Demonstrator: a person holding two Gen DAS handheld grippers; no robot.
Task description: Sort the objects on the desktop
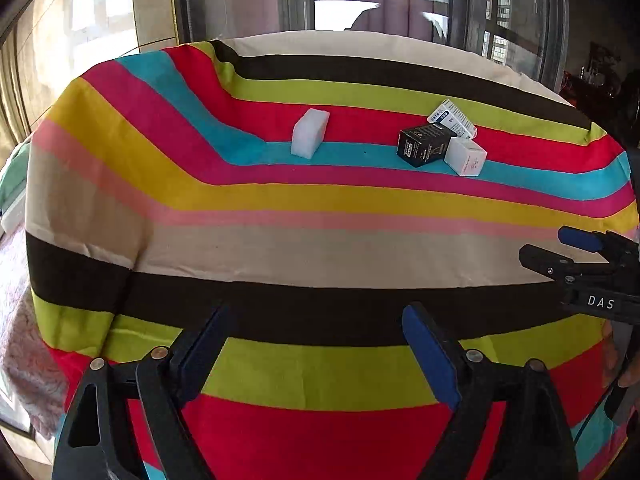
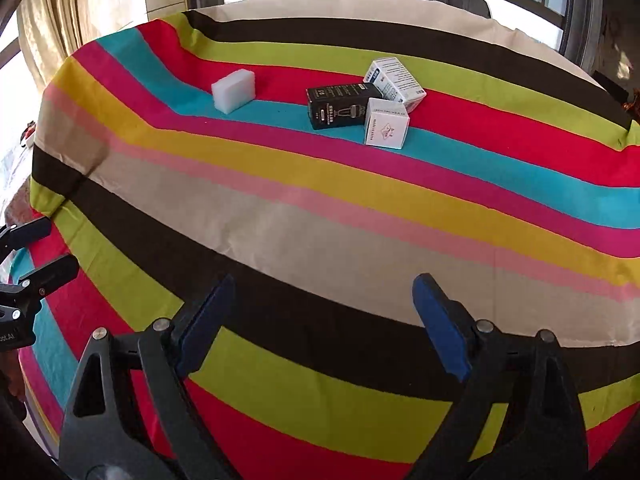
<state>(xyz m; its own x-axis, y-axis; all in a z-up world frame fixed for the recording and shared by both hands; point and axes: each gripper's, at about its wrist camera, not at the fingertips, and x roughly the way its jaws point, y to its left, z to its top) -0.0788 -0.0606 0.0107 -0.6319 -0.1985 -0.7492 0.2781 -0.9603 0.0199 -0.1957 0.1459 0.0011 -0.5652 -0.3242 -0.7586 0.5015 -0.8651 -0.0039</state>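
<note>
Currently both claws hang over the near edge of the surface, which is covered by a striped cloth [image 1: 280, 248]. Left claw [image 1: 316, 354]: fingers spread wide, nothing between them. Right claw [image 2: 322, 326]: likewise wide open, empty. All objects sit well apart from both claws, toward the far side. White foam block [image 1: 309, 132] stands alone on the blue and red stripes, left of the others. Three small cartons are clustered and touching: black box [image 1: 424, 145] in the middle, white box [image 1: 466, 156] at its right front corner, printed white box [image 1: 452, 118] behind, seemingly leaning on the black one. Judgement: the foam block is probably very light and soft, so it will compress under the pads; grip across its narrow faces, gently. Cartons look like thin card, light, possibly hollow, crushable; take each across its short sides, mid-height. The cluster is tight, so pulling one may drag or topple its neighbours. The white box at the front looks most accessible first.
</note>
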